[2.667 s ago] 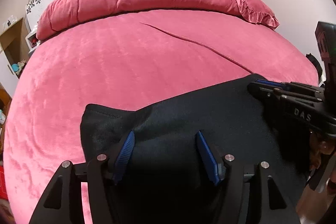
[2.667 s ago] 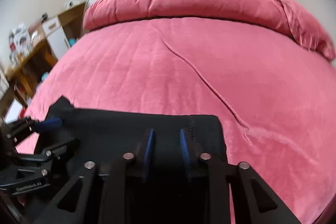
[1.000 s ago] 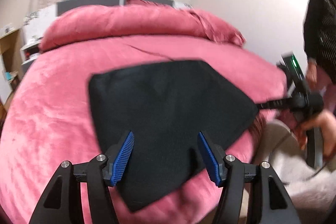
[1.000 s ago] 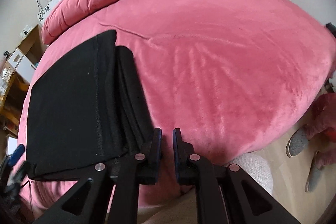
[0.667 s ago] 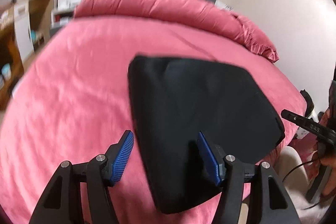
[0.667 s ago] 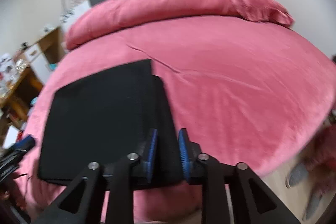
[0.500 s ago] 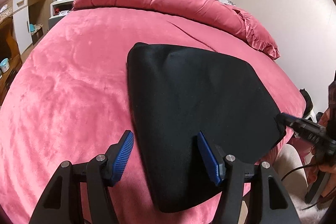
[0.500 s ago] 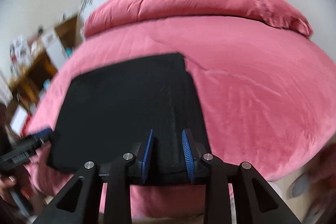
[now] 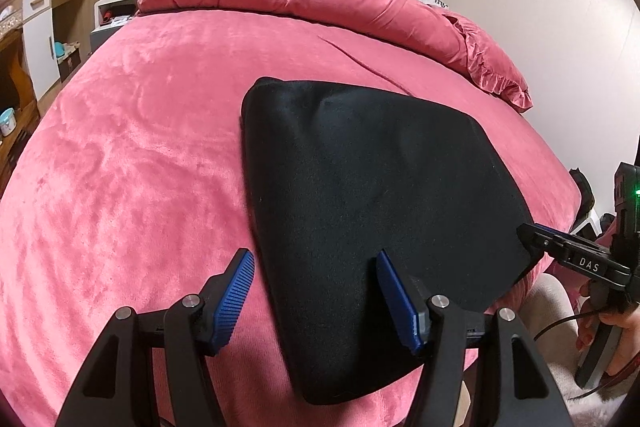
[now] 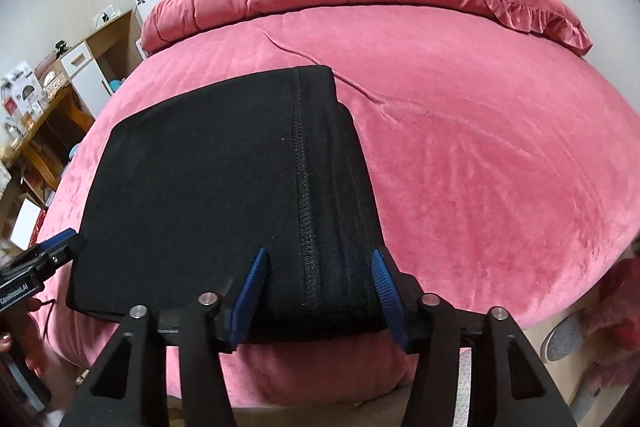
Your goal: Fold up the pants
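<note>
one pair of black pants (image 9: 372, 211), folded, lies near the foot edge of the red bed (image 9: 132, 155). two grippers: the left gripper (image 9: 316, 293) is spread wide, the right gripper (image 10: 318, 287) is opening (cloth between, unpinched). only the right view shows the stitched seam (image 10: 302, 187).

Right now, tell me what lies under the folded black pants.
The folded black pants lie flat on the pink velvet bedspread, which shows all around them. Whatever lies directly beneath the pants is covered.
</note>
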Demonstrator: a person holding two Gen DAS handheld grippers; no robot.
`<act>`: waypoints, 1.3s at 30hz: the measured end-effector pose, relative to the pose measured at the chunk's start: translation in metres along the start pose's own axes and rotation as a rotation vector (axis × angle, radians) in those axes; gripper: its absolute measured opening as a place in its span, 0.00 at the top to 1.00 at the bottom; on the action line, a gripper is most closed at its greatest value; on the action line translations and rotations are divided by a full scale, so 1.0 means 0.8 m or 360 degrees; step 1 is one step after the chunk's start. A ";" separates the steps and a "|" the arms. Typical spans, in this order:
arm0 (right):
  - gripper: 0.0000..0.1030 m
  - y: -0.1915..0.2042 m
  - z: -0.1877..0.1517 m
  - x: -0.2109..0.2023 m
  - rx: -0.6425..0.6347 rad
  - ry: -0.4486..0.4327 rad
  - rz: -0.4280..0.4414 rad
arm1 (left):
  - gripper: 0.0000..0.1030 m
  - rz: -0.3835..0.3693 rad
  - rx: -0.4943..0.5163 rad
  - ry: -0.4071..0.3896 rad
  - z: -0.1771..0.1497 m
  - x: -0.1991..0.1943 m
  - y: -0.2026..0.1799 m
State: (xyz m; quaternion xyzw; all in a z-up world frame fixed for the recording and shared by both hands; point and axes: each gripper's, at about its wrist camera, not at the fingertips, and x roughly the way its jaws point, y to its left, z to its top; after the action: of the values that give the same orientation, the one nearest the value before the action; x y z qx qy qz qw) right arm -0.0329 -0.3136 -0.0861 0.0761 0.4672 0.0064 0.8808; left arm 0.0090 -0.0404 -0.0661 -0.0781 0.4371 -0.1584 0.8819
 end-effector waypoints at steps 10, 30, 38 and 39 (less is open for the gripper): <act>0.34 -0.015 -0.003 0.007 0.0106 0.0040 0.0057 | 0.37 0.0016 0.0038 0.0011 0.013 -0.004 0.004; 0.18 -0.038 0.016 0.040 0.0200 0.0148 0.0280 | 0.37 -0.0249 -0.0018 0.0213 0.018 0.000 0.014; 0.16 -0.060 0.006 0.053 0.0386 0.0221 0.0474 | 0.32 -0.0466 -0.0225 0.0394 0.002 0.026 0.036; 0.16 -0.065 0.003 0.055 0.0409 0.0226 0.0502 | 0.32 -0.0499 -0.0253 0.0411 0.000 0.028 0.039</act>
State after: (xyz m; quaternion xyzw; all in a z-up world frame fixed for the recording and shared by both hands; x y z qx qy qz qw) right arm -0.0095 -0.3616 -0.1281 0.2594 0.5074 0.0899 0.8168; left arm 0.0283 -0.0191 -0.0916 -0.1935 0.5400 -0.2673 0.7743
